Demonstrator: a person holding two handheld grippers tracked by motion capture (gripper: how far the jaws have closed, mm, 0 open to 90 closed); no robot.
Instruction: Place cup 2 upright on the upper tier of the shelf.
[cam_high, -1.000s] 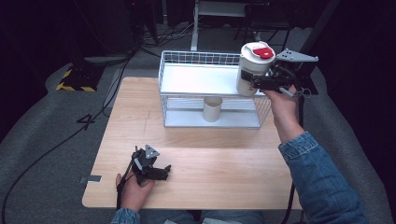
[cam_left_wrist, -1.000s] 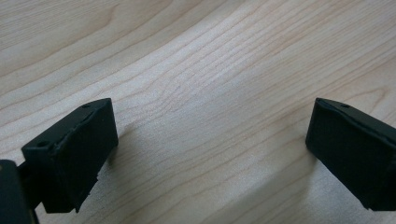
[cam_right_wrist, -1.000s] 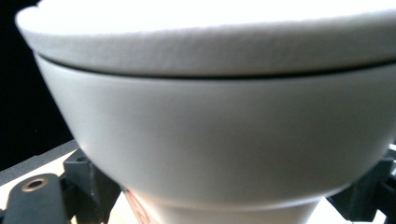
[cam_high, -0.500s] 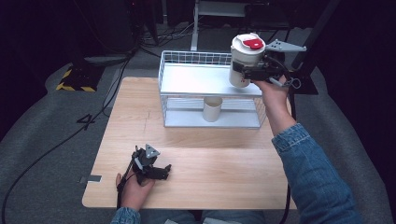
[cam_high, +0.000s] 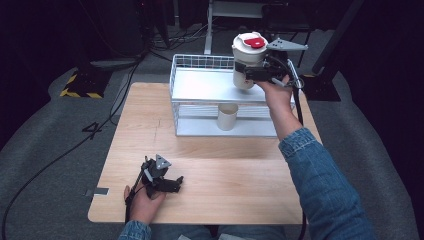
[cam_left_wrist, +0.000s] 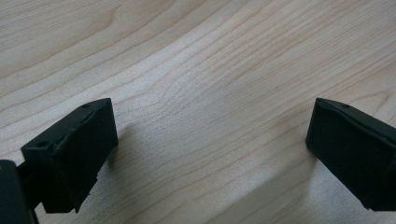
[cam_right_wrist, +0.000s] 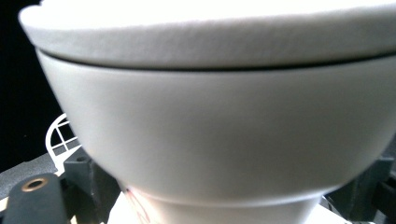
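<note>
While the left gripper (cam_high: 172, 181) lies low at about 7 o'clock on the light wooden table (cam_high: 240, 190), near its front edge, its two black jaws stand wide apart in the left gripper view, with only bare wood grain between them, so it holds nothing. At about 1 o'clock in the high view the right gripper (cam_high: 252, 74) is raised over the white wire two-level rack (cam_high: 192, 80), which stands at the far edge of the table, at 12 o'clock. The jaws of this gripper are closed on the white lidded cup with a red patch on its lid (cam_high: 248, 57), and they grip it at the lower part of its body; the cup is upright and it is in the air, above the right part of the upper shelf of the rack, not touching it. In the right gripper view the same cup (cam_right_wrist: 219, 135) is very close to the camera, its wide white body under the lid rim, and a small piece of the wire rack (cam_right_wrist: 60, 135) appears at 8 o'clock behind it. A second small pale cylindrical cup (cam_high: 227, 116) stands upright on the lower shelf of the rack, at about 6 o'clock below the held cup and well apart from it.
</note>
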